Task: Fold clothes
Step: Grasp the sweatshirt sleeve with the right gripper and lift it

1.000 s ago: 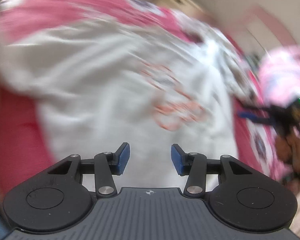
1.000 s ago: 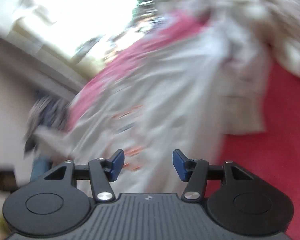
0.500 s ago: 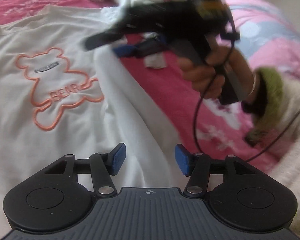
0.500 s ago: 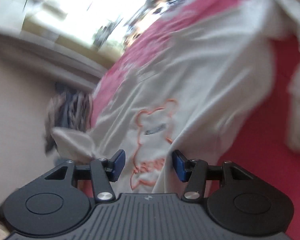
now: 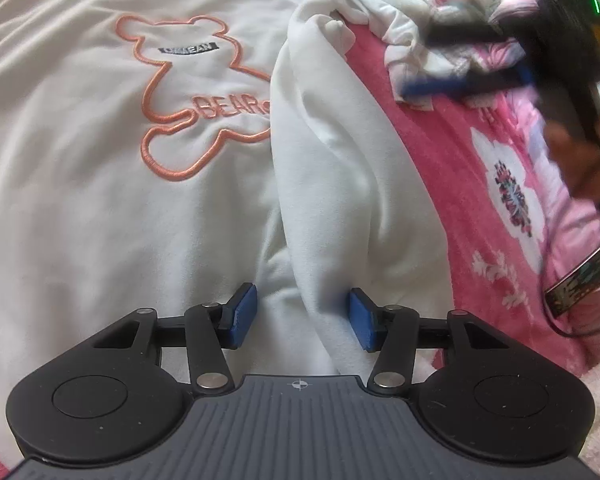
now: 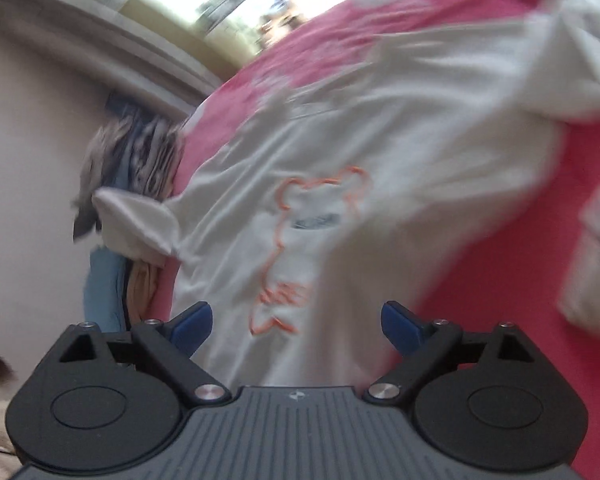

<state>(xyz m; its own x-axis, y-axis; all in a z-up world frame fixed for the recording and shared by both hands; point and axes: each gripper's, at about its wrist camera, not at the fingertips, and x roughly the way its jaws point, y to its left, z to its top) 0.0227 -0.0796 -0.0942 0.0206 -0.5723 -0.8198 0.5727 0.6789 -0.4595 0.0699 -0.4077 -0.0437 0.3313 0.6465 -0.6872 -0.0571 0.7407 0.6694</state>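
Our left gripper (image 5: 301,316) hung with its fingers spread over a fold of the white sweatshirt (image 5: 100,160), gripping nothing. We held our right gripper (image 6: 296,322) spread wider still, also empty. That sweatshirt lay flat on the pink blanket (image 5: 439,128), bear outline (image 5: 196,92) facing up.
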